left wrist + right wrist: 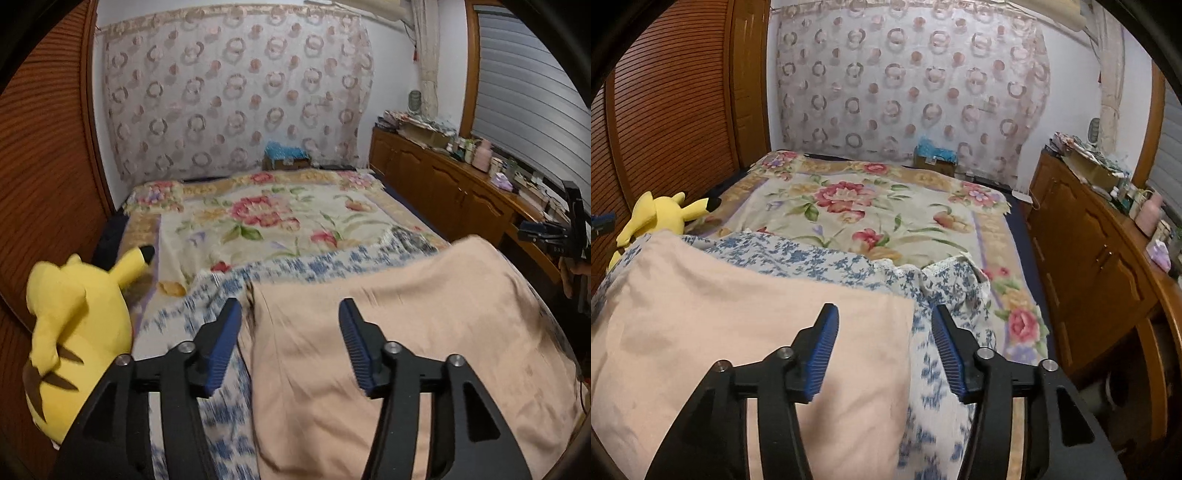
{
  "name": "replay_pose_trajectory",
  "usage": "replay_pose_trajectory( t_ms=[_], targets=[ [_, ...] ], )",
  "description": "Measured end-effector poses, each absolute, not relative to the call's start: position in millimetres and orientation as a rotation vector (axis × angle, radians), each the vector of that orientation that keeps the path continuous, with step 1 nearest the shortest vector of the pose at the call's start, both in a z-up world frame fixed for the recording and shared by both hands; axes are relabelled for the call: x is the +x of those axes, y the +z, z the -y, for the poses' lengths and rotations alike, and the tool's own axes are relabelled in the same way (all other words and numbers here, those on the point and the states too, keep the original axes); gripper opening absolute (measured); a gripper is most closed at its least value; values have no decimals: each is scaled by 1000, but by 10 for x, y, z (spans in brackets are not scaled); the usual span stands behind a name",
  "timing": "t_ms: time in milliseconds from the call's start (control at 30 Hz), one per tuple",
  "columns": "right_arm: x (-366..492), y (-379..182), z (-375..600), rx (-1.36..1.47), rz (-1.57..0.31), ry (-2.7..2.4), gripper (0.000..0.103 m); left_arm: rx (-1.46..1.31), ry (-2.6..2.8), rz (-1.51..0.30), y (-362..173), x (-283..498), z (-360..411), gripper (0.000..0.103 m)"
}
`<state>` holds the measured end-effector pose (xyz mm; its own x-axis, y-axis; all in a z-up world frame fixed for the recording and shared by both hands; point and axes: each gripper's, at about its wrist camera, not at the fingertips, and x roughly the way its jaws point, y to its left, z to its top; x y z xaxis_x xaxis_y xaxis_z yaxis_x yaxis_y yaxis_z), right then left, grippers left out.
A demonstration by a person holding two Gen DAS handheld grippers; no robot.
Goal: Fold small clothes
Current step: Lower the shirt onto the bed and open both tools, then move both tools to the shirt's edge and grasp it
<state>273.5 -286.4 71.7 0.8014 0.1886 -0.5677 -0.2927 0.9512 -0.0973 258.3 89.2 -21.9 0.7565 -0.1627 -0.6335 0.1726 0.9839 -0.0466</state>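
Note:
A peach garment (424, 332) lies flat on the near end of the bed, over a white cloth with blue flowers (207, 295). My left gripper (290, 310) hovers open over the garment's left edge, nothing pressed between its blue pads. In the right wrist view the same peach garment (738, 325) fills the lower left and the blue-flowered cloth (849, 266) shows beyond and to its right. My right gripper (884, 314) stands open above the garment's right corner, its pads apart and holding nothing.
A flowered blanket (280, 218) covers the bed. A yellow plush toy (74, 332) sits at the left edge by the louvred wooden wall (40, 166). A wooden cabinet (1082, 251) with clutter on top runs along the right. A small box (286, 157) stands at the far end.

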Motion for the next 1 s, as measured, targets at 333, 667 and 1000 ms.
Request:
replay_pose_trajectory(
  t_ms=[333, 667, 1000],
  targets=[
    [2072, 350, 2974, -120, -649, 324, 59, 3, -150, -768, -474, 2023, -833, 65],
    [1882, 160, 3212, -1, -751, 343, 59, -36, -129, -846, -755, 1715, -845, 65],
    [2090, 108, 3129, 7, -792, 369, 58, -11, -175, -920, -938, 1875, -744, 65]
  ],
)
